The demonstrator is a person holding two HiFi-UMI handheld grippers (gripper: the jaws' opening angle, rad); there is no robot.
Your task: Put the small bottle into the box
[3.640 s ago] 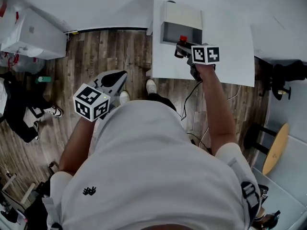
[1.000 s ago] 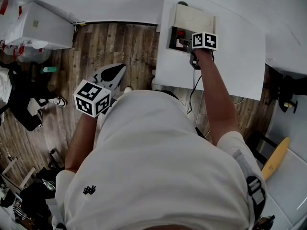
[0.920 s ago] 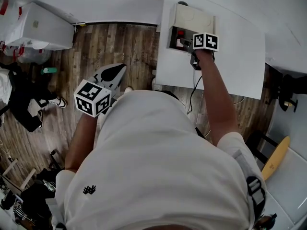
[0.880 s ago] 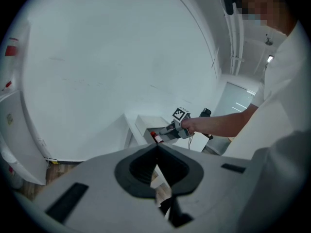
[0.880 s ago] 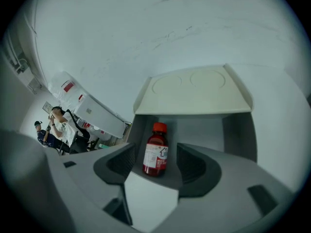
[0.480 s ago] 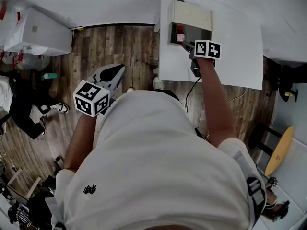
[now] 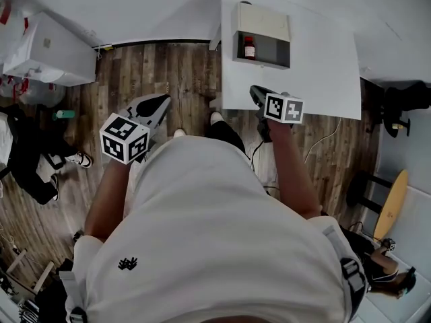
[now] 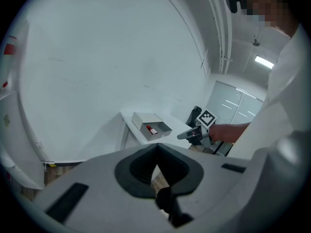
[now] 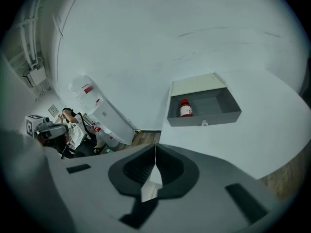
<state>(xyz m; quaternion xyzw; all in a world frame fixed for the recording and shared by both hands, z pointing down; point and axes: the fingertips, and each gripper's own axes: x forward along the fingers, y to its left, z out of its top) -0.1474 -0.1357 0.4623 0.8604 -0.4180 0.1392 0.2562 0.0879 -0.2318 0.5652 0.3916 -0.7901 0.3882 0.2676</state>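
The small bottle (image 7: 249,47) is standing upright in the box (image 7: 264,23), far on the table (image 7: 323,79). The right gripper (image 7: 256,94) is hovering nearer — jaws closing together, empty; the left gripper (image 7: 161,103) is pressed together. Best backing off straight, avoiding the box.

My shirt (image 7: 222,234) is blocking most of the floor (image 7: 175,66) under me in the head view. The small bottle (image 9: 185,108) is showing a label too small for me to read. The table (image 9: 272,130) is running off the right gripper view's edge. A person (image 9: 71,122) far back is showing only as a small blur.
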